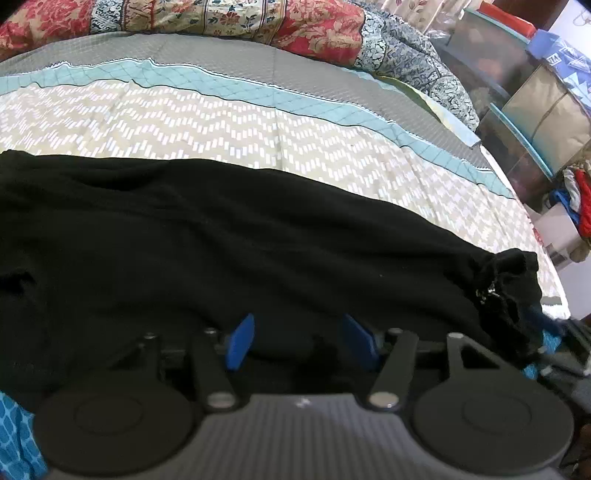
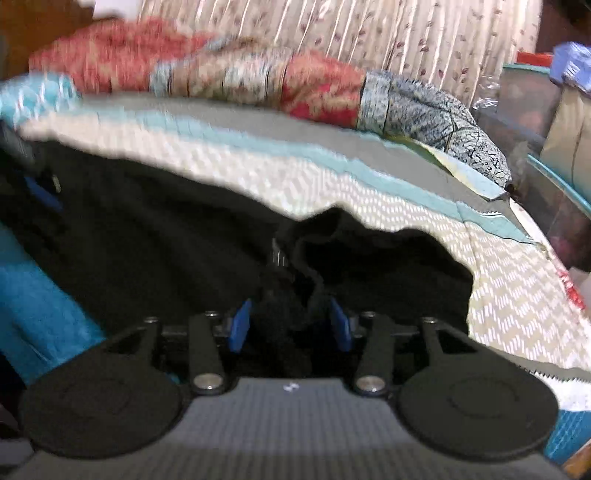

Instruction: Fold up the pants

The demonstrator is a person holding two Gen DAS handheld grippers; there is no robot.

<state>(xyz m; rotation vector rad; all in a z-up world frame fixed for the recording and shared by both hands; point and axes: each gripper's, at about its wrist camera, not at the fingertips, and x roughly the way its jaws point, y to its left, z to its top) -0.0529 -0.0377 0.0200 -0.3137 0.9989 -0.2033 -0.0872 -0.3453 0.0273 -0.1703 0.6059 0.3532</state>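
Note:
Black pants [image 1: 221, 240] lie spread across the patterned bedspread [image 1: 221, 125], with a bunched end and a small metal zip at the right [image 1: 513, 288]. My left gripper [image 1: 300, 341] hovers low over the near edge of the pants. Its blue pads [image 1: 240, 341] stand apart, and dark cloth lies between them without being pinched. In the blurred right wrist view, my right gripper [image 2: 291, 325] sits at the bunched end of the pants [image 2: 369, 266]. Its pads [image 2: 242, 325] are apart, with crumpled black cloth loose between them.
A rolled floral quilt [image 1: 229, 18] lies along the far side of the bed. Storage bins and bags [image 1: 517, 74] stand off the bed's right edge, beside a curtain [image 2: 369, 33]. Blue patterned cloth [image 1: 14, 439] shows at the near left.

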